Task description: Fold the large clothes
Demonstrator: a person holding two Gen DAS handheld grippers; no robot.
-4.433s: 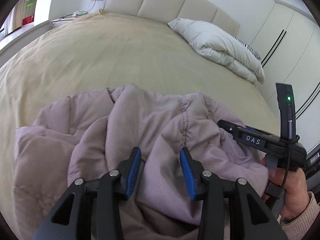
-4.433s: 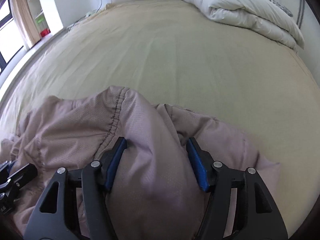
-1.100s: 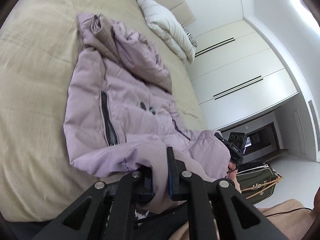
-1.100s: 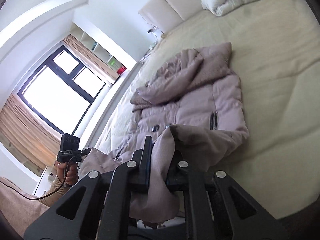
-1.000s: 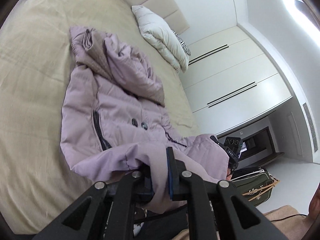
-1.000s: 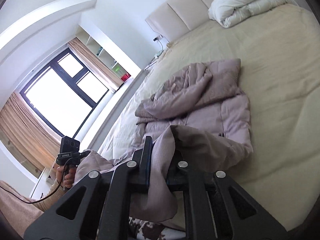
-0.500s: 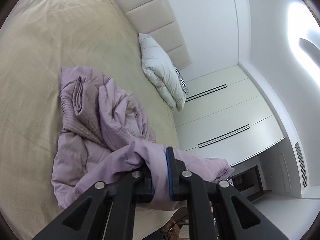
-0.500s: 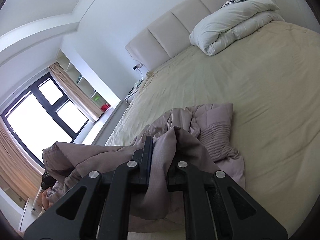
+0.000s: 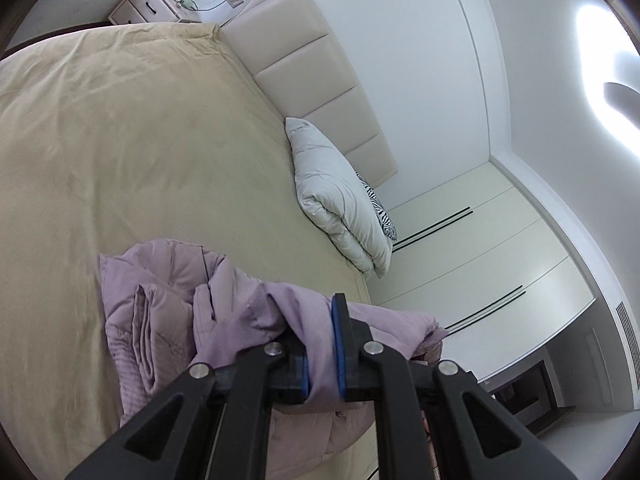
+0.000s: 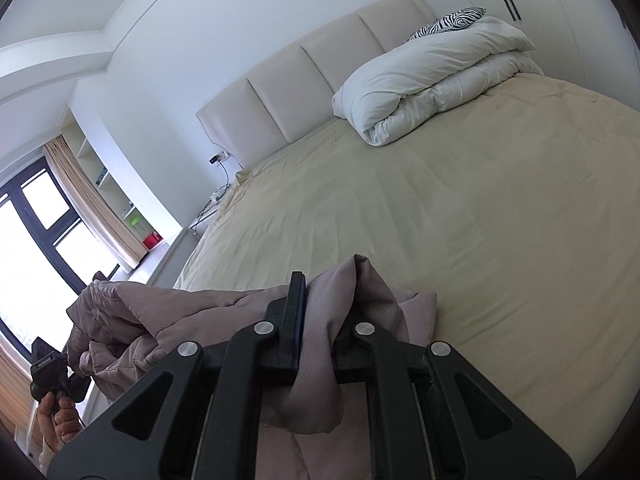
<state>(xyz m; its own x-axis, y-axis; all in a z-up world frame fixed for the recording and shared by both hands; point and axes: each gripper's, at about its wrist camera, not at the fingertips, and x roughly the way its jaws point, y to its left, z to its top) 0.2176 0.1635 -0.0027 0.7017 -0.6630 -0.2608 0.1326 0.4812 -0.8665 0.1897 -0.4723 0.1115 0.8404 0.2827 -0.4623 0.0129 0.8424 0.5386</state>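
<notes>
- A lilac padded jacket (image 9: pixel 168 304) is bunched at the lower centre of the left wrist frame, part of it heaped on the tan bedspread (image 9: pixel 120 140) and part lifted off it toward the camera.
- The left gripper (image 9: pixel 320 344) is clamped tight on a fold of the jacket at the lower centre of that frame; cloth fills the narrow gap between its blue pads (image 9: pixel 339 348).
- The right gripper (image 10: pixel 318 320), lower centre of the right wrist frame, pinches another fold of the jacket (image 10: pixel 192 312), which pokes up above the jaws and hangs down below them.
- From the right gripper the garment stretches toward the lower left of the right wrist frame, where the person's left hand (image 10: pixel 54 416) grips the black handle of the other tool, in front of the dark-framed window (image 10: pixel 24 216).
- Both grippers point across the bed toward the cream panelled headboard (image 10: pixel 320 68).
- A folded white duvet (image 10: pixel 432 76) lies at the upper right of the right wrist frame, against the headboard, with a zebra-print pillow (image 10: pixel 456 18) showing just behind it.
- Open wall shelves (image 10: pixel 120 196) beside the curtain (image 10: pixel 92 200), at the left of the right wrist frame, hold a red item and a green one, too small to identify.
- A bedside cabinet (image 9: pixel 152 6) with a cable on top sits at the upper left of the left wrist frame; white wardrobe doors (image 9: pixel 480 264) fill the right side.
</notes>
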